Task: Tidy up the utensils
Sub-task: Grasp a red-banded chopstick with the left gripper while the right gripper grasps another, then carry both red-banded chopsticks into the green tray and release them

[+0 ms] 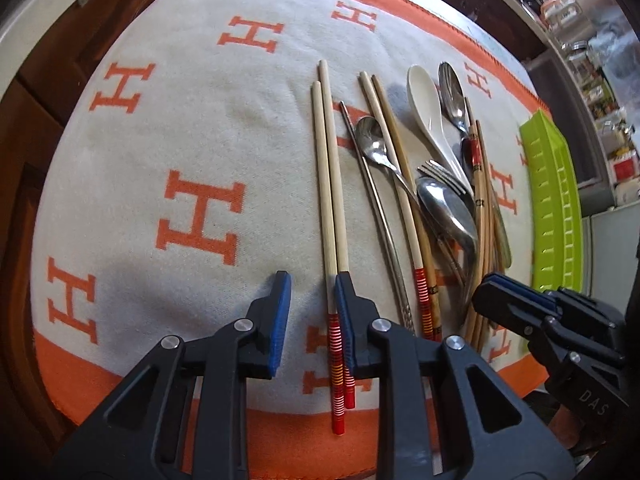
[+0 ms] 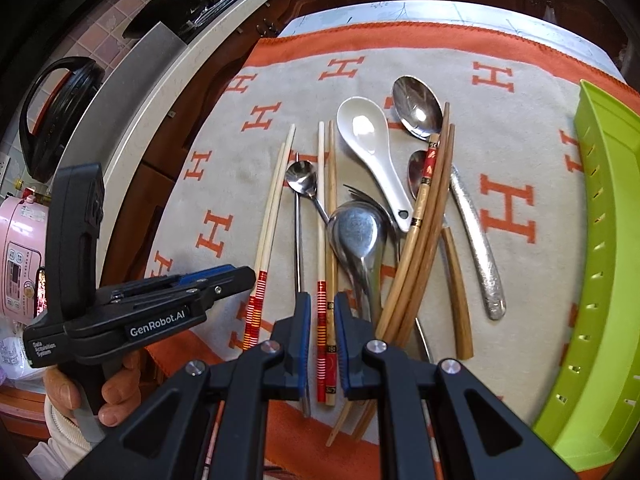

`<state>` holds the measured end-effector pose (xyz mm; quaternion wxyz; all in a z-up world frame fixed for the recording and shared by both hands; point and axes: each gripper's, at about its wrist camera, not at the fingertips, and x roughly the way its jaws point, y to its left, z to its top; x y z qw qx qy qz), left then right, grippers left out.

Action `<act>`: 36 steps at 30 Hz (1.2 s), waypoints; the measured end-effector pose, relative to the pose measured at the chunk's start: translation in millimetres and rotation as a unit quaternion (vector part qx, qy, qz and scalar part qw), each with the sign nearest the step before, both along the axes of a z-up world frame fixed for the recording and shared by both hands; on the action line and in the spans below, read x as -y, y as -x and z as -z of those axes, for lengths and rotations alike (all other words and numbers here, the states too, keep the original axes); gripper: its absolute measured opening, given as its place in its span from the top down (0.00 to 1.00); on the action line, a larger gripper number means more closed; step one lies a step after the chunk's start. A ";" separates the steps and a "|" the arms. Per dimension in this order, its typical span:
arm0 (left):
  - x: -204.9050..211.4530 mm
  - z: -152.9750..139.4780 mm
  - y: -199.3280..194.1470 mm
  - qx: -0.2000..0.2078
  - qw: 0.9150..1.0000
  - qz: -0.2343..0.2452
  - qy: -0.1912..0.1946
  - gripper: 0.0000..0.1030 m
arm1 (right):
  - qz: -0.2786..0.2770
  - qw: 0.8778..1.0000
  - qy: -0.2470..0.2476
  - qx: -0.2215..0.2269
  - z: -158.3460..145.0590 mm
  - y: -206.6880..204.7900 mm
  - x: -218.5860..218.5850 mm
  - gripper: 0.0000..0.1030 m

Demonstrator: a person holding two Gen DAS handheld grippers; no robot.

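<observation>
Utensils sprawl in a loose heap on the H-patterned cloth (image 2: 520,128), green tray (image 2: 604,208) waiting at its right edge (nothing visible in it yet). The right gripper (image 2: 322,340) brackets a chopstick pair (image 2: 325,240), jaws narrowly parted, not touching. The left gripper (image 1: 312,312) gapes empty beside another chopstick pair (image 1: 330,184); closing off-centre could catch one stick and roll its mate away.

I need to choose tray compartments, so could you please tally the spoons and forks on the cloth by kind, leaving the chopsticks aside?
Metal spoons: 4
White ceramic spoon: 1
Fork: 1, partly hidden under the large spoon
Total: 6 visible
</observation>
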<state>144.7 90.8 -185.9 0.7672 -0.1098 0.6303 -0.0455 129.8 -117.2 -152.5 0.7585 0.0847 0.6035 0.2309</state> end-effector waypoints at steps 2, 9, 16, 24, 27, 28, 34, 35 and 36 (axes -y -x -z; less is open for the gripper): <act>4.8 0.0 -3.0 -0.003 1.000 0.005 -0.007 0.80 | -0.002 1.000 0.000 -0.001 0.8 -0.1 -0.8 0.89; 16.8 0.5 -12.2 -0.013 0.999 0.017 -0.024 0.80 | -0.007 1.000 -0.001 -0.001 0.8 0.6 -3.7 0.89; 17.7 5.4 -9.2 -0.011 0.999 0.025 -0.020 0.81 | -0.006 1.000 -0.001 0.004 -2.1 3.3 -2.2 0.89; 45.4 8.0 -5.1 0.001 0.995 0.050 -0.083 0.81 | -0.008 1.000 0.000 0.005 -3.8 5.6 -3.2 0.89; 53.5 8.1 -7.8 0.007 0.994 0.049 -0.097 0.86 | -0.014 1.000 0.001 0.006 -4.6 6.9 -6.3 0.89; 52.9 8.2 -8.3 0.009 0.994 0.047 -0.099 0.97 | -0.015 1.000 0.002 0.007 -4.8 7.0 -7.6 0.89; 27.0 8.5 -5.4 0.002 0.999 -0.006 -0.051 0.97 | -0.027 1.000 0.007 -0.001 -1.7 7.3 -15.7 0.89; 23.3 8.1 -2.9 0.002 0.999 -0.014 -0.047 0.97 | -0.031 0.999 0.008 -0.001 -1.7 7.1 -17.9 0.89; 19.6 7.0 -0.2 0.003 0.999 -0.020 -0.041 0.97 | -0.034 0.999 0.010 -0.002 -1.9 6.9 -20.8 0.89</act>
